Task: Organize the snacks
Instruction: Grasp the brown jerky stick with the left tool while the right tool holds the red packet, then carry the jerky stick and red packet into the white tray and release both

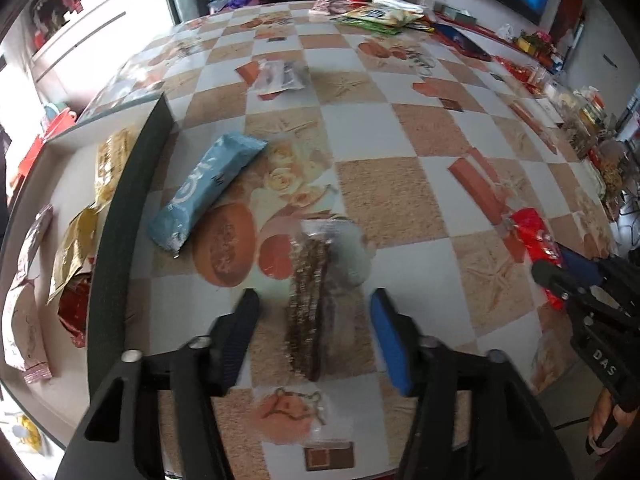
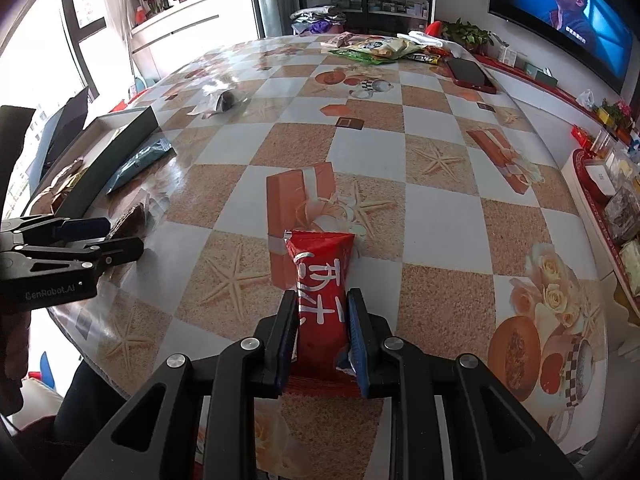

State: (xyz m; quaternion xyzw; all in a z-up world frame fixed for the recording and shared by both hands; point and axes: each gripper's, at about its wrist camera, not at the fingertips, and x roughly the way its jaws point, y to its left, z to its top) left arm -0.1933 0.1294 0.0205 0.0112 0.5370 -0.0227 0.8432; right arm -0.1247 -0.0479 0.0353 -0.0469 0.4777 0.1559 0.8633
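My left gripper (image 1: 314, 312) is open, its fingers on either side of a clear packet of brown snack sticks (image 1: 310, 296) lying on the table. A light blue snack packet (image 1: 206, 190) lies just beyond, beside a dark-walled box (image 1: 128, 208) holding several snacks at the left. My right gripper (image 2: 322, 312) is shut on a red snack packet (image 2: 320, 288) with white writing, low over the table. That red packet (image 1: 536, 240) and the right gripper show at the right of the left wrist view. The left gripper (image 2: 116, 240) shows at the left of the right wrist view.
A small clear packet (image 1: 280, 78) lies mid-table. A pile of snack bags (image 2: 380, 48) and a dark phone (image 2: 468, 74) sit at the far end. A shelf with jars (image 2: 616, 200) runs along the right. The table's near edge is just below both grippers.
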